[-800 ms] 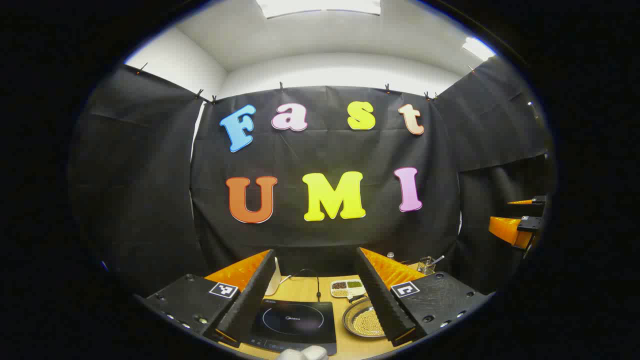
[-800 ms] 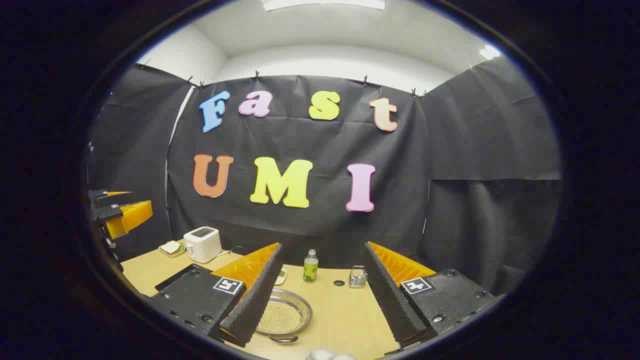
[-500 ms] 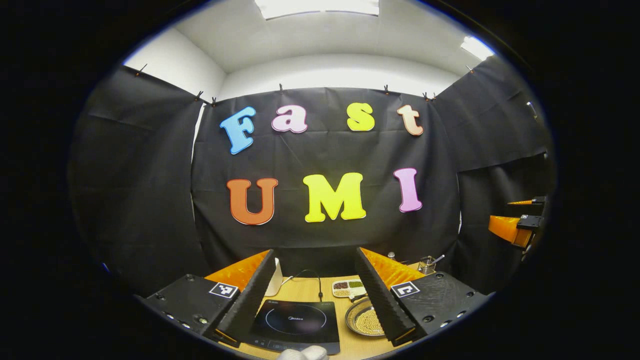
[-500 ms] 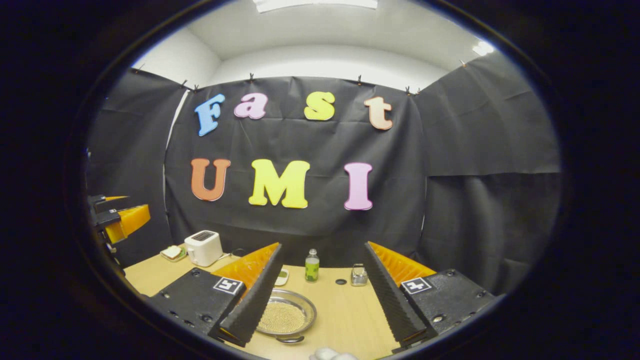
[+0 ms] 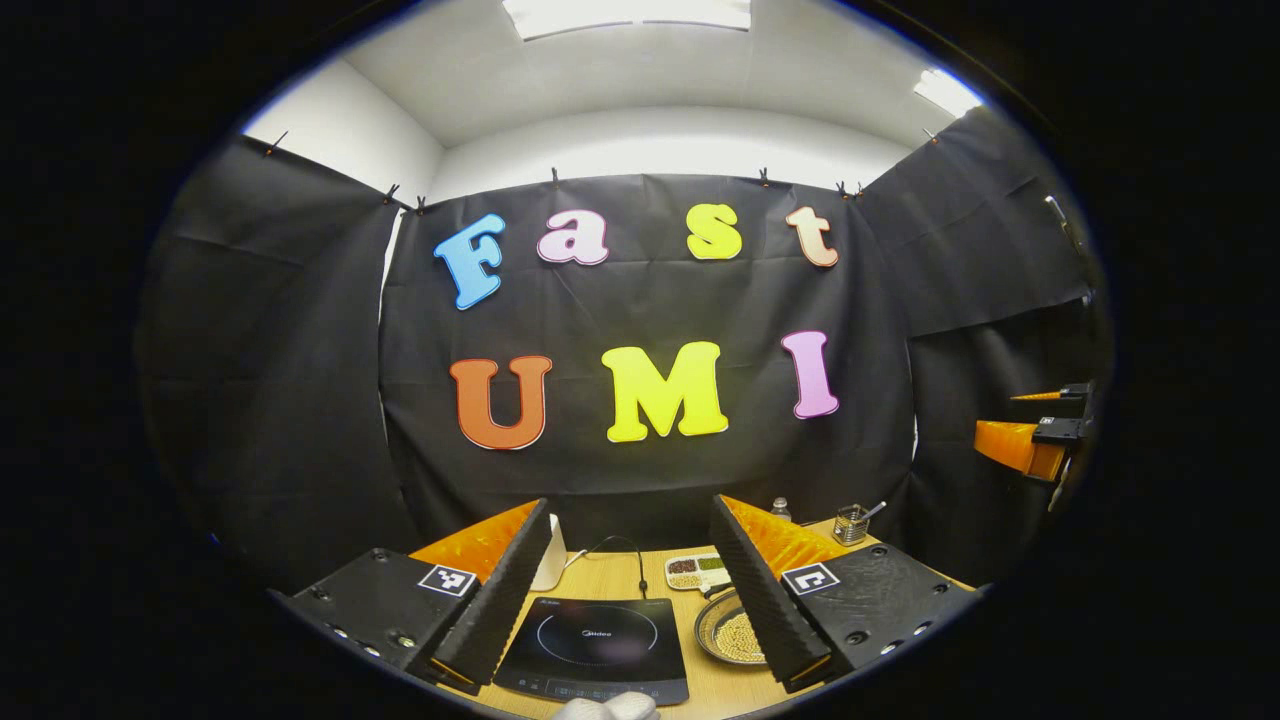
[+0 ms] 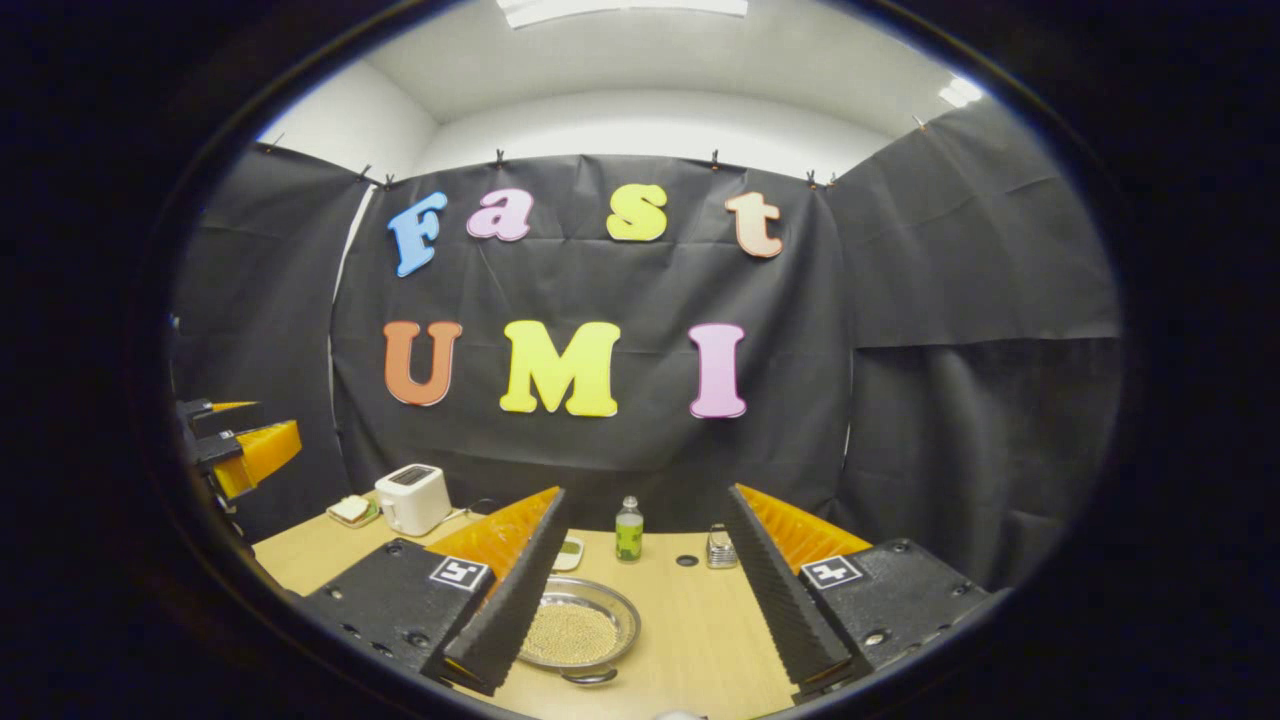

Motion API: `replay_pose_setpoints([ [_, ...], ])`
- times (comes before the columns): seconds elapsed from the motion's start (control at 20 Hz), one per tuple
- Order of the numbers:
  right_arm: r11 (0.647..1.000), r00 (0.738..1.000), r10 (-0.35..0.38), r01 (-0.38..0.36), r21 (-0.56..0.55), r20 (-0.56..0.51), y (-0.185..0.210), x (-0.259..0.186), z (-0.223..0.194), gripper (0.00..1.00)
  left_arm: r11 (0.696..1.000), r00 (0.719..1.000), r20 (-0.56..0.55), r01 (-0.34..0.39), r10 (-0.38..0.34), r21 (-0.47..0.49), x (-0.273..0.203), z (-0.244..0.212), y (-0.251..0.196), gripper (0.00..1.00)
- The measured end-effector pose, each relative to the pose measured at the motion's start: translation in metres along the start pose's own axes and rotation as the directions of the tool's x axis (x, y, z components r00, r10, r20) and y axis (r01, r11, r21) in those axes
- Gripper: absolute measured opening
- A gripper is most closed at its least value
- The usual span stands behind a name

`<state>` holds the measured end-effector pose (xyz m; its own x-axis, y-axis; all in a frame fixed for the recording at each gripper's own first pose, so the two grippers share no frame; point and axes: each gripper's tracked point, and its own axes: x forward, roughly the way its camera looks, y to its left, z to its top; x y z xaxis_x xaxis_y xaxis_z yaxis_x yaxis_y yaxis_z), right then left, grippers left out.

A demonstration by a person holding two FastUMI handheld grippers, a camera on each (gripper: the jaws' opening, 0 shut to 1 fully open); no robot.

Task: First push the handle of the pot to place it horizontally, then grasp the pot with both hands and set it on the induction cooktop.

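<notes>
Hovering wide open and empty: left gripper (image 5: 630,590), right gripper (image 6: 640,590). Sitting low-centre: pot (image 6: 578,634), likely rigid, slippery; gripping opposite rims advisable.

toaster (image 6: 412,498), green bottle (image 6: 629,531), compartment tray (image 5: 697,571)

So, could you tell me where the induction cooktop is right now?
In the left gripper view the induction cooktop lies flat on the wooden table, low and centre between the open left gripper fingers, with the round metal pan of beans just to its right.
</notes>
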<state>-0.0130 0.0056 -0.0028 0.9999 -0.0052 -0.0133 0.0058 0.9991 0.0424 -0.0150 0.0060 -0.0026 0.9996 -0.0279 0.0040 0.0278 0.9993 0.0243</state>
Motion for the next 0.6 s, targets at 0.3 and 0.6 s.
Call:
replay_pose_setpoints([
  [0.3, 0.999, 0.998, 0.047, -0.047, 0.004, -0.045, 0.005, 0.001, -0.006, 0.00, 1.000, 1.000, -0.009, 0.005, -0.005, -0.005, 0.001, -0.003, -0.001, 0.95],
  [0.6, 0.995, 0.987, 0.095, -0.092, 0.024, -0.131, 0.020, 0.010, -0.031, 0.00, 1.000, 1.000, -0.019, 0.007, -0.007, -0.005, 0.004, -0.008, -0.002, 0.95],
])
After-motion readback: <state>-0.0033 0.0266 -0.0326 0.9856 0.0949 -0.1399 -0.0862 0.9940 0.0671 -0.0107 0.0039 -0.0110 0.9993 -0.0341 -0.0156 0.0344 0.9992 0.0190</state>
